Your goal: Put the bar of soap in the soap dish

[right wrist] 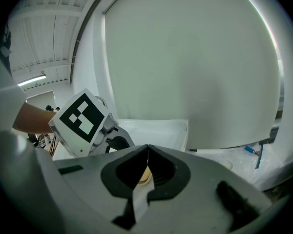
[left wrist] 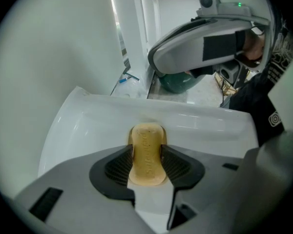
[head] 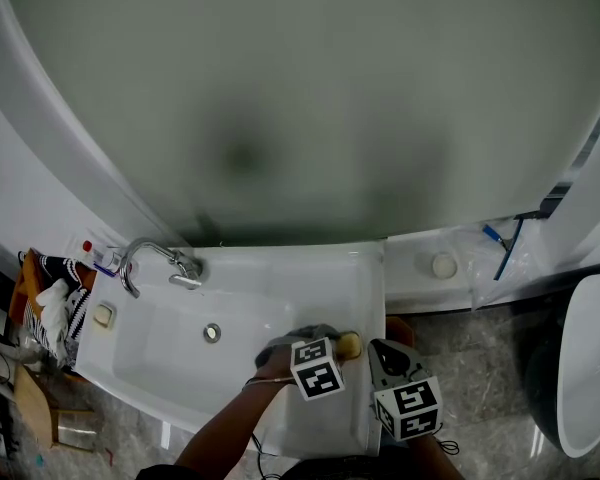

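The left hand-held gripper (left wrist: 146, 158) is pinching the yellow bar of soap (head: 349, 345) by its two long sides, the dark ribbed pads pressing against it while one rounded end is sticking out past the fingertips. The head view is showing this bar hanging over the front right part of the white sink (head: 372, 268), close to its right rim. The soap dish (head: 103, 315) is sitting on the sink's left ledge, just beside the base of the chrome faucet (head: 160, 262) and well apart from the bar, with the whole basin and its drain (head: 212, 333) lying between them.

The right hand-held gripper (right wrist: 147, 151) is carrying nothing, its jaws pressed together so that the tips are meeting. It is hovering just to the right of the left one, past the sink's right edge, and its own view is looking across at the left tool's marker cube (right wrist: 83, 116).

A dark striped cloth (head: 72, 303) is lying to the left of the sink, beyond the dish.
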Available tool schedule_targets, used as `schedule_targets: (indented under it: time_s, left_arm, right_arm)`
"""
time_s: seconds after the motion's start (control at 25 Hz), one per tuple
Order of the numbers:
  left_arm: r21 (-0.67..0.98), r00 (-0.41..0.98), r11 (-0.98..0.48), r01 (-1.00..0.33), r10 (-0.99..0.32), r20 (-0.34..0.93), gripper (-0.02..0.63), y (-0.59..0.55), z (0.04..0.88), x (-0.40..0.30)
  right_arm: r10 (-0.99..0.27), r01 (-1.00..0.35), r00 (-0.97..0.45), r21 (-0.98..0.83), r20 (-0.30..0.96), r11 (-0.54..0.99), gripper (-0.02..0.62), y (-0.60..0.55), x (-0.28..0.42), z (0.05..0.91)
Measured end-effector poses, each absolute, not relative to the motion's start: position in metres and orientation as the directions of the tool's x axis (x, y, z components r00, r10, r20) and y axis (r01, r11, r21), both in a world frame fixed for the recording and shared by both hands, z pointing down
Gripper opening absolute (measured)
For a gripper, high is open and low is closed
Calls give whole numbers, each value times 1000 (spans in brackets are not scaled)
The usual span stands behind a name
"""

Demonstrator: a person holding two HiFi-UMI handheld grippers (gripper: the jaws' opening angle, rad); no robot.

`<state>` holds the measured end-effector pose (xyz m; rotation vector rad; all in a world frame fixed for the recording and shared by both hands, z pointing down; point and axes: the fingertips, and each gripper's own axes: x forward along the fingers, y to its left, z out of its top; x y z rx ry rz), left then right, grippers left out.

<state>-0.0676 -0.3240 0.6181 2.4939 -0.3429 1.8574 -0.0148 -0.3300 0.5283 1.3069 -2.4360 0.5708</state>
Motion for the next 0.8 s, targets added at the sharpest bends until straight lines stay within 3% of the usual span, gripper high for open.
schedule_targets:
  time_s: [0.4, 0.8]
  left_arm:
    - [-160, 323, -952, -260, -242, 915, 186, -323, 601, -76]
    - [-153, 428, -897, -415, -340, 837, 95, -313, 576, -82]
  right_arm:
    - [-716, -838, -537, -181, 445, 515, 12, -320, -24, 523]
    - [-716, -828, -549, -164, 430, 536, 12, -300, -41, 512]
